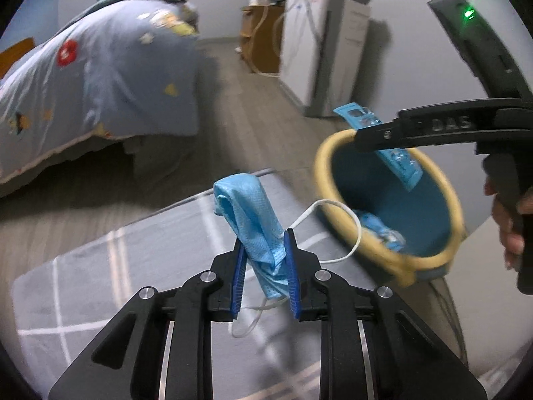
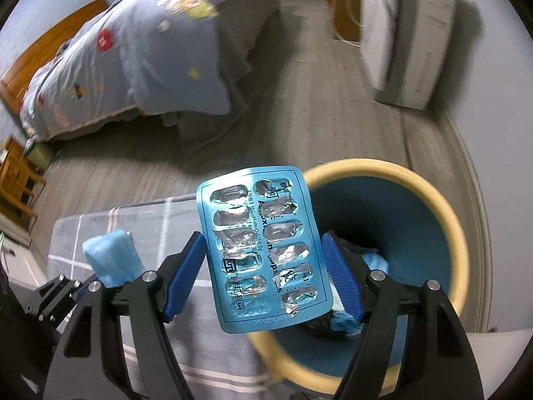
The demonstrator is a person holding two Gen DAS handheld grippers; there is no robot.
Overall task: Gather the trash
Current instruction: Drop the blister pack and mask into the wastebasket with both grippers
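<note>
My left gripper (image 1: 265,260): jaws pinch the blue face mask (image 1: 253,220) | my right gripper (image 2: 263,276): jaws part-open, blister pack (image 2: 263,250) between the pads, grip unclear | bin (image 2: 446,220) just beyond, under the right jaws

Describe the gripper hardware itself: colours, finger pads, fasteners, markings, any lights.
Both are matte black linkage frames with round silver pivot pins and ribbed blue finger pads. Seen from the left wrist, the right gripper has raised "DAS" lettering, a green LED and a black pistol handle in a bare hand. No cables visible.
</note>
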